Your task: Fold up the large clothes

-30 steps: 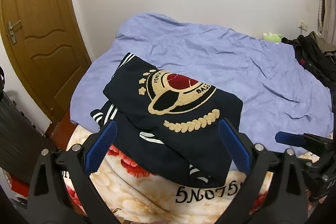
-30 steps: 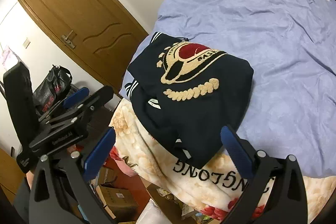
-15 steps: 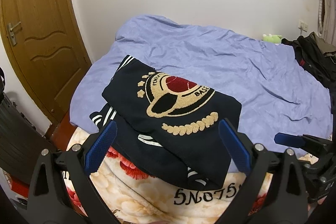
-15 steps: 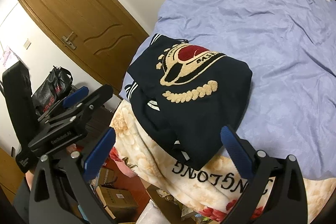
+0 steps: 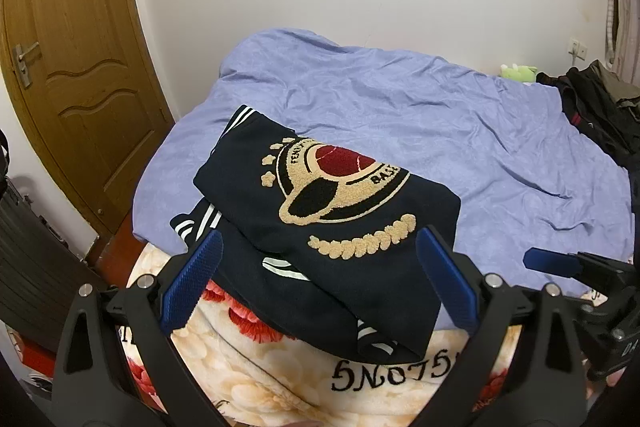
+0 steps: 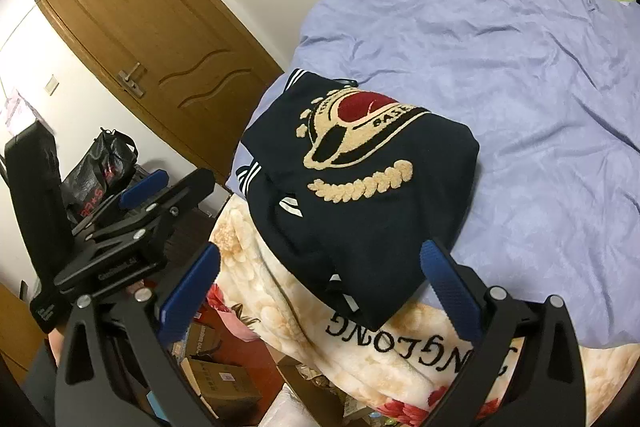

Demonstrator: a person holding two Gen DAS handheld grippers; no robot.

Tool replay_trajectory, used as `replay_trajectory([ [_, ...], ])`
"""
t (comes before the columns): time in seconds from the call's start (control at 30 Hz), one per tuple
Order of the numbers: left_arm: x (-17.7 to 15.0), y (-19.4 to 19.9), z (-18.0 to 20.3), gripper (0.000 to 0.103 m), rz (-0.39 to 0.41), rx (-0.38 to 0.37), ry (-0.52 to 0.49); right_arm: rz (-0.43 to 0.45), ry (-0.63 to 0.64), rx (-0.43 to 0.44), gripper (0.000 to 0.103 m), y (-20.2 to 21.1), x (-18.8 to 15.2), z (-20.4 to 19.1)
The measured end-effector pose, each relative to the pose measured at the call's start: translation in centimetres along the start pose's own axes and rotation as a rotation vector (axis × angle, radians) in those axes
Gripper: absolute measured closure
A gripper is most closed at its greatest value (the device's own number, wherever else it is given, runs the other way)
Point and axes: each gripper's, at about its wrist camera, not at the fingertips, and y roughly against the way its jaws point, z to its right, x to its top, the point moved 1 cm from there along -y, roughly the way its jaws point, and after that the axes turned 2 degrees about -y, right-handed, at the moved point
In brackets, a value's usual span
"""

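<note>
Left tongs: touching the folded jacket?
Apart. The right wrist view shows the left tongs off the bed's side, with floor clutter between them and the folded jacket.

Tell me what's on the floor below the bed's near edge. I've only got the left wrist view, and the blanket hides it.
Observer: Cardboard boxes sit on the floor under the floral blanket.
Operator: Anything near the door?
Observer: A black bag with red print stands beside the wooden door.
Operator: Where's my left tool, seen from the side?
Observer: The left tool is open and holds nothing. It is off the bed's edge, over the floor, apart from the folded navy jacket.
</note>
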Motion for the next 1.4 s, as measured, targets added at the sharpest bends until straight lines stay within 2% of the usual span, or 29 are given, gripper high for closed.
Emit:
replay_trajectory([
  [1.4,-0.76,-0.15,0.75,0.008,0.008,0.006,0.005,0.018,-0.011,0.010,0.005,-0.81,0.35,-0.03],
])
